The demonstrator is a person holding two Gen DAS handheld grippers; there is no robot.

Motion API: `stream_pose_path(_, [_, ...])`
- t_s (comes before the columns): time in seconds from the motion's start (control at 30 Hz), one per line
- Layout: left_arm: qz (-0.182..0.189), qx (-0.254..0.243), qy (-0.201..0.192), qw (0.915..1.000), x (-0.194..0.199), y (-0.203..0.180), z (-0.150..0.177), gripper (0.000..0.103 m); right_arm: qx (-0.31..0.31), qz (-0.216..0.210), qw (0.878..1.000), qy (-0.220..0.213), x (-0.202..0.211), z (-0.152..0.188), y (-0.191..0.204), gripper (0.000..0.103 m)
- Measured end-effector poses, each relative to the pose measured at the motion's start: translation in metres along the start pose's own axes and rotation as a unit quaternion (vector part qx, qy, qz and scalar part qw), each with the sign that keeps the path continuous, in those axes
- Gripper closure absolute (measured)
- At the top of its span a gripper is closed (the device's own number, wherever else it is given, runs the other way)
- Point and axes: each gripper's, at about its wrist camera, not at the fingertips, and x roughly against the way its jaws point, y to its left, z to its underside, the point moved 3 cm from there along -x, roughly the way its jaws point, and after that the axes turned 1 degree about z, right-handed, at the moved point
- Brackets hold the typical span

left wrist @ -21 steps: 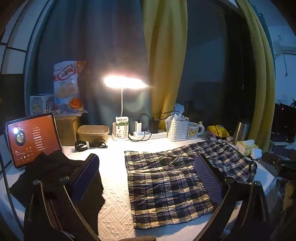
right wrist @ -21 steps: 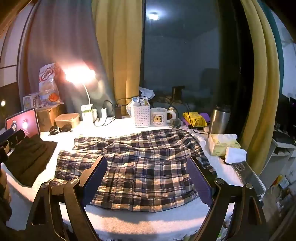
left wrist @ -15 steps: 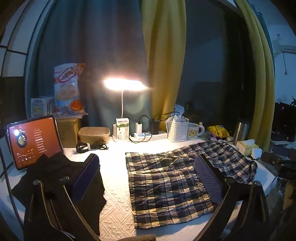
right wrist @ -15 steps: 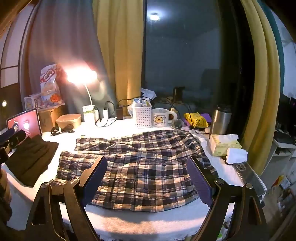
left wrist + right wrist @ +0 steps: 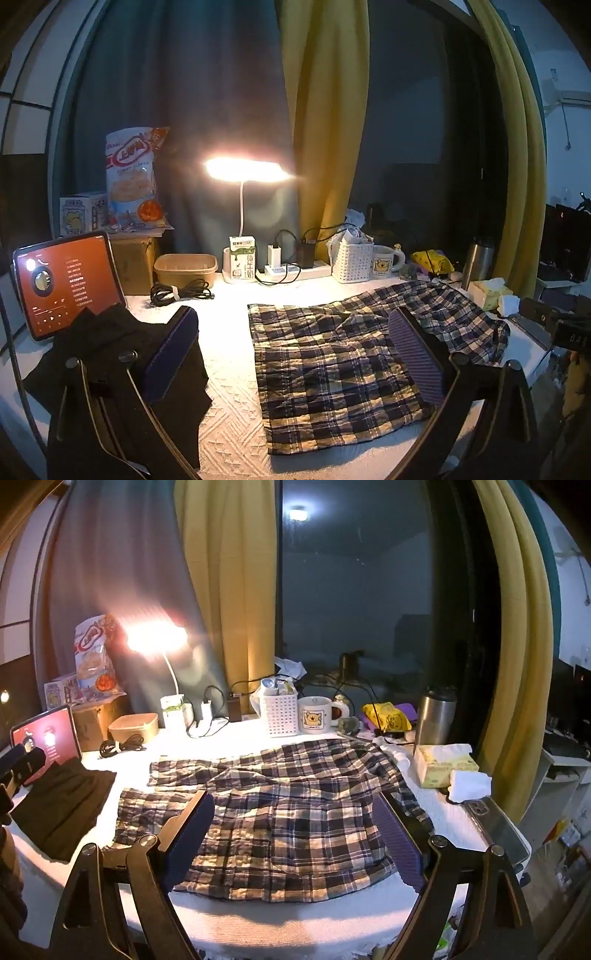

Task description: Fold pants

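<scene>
Plaid pants (image 5: 288, 812) lie spread flat on the white textured table cover (image 5: 258, 919), legs reaching left, waist to the right. In the left wrist view the same pants (image 5: 343, 358) fill the middle and right. My left gripper (image 5: 295, 358) hovers above the table's near edge with its jaws wide apart and nothing between them. My right gripper (image 5: 291, 834) hangs over the near part of the pants, open and empty, its pads (image 5: 188, 838) clear of the cloth.
A dark folded garment (image 5: 114, 354) lies at the left beside a lit tablet (image 5: 66, 284). Along the back stand a desk lamp (image 5: 243, 173), power strip (image 5: 295, 269), white basket (image 5: 280, 712), mug (image 5: 317, 714), steel flask (image 5: 434, 716). A tissue box (image 5: 443, 766) sits right.
Both views have shifted slightly, with the table contents sitting a little lower in frame. Both grippers stay open and the pants lie as before.
</scene>
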Motion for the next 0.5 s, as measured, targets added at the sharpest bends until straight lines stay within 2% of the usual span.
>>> stream_pose_path(0.5, [0.011,0.003,0.002,0.9999,0.0005,-0.0027,-0.0023,0.001,0.003,0.000,1.000,-0.003,0.0031,-0.0026,0.0002,0.014])
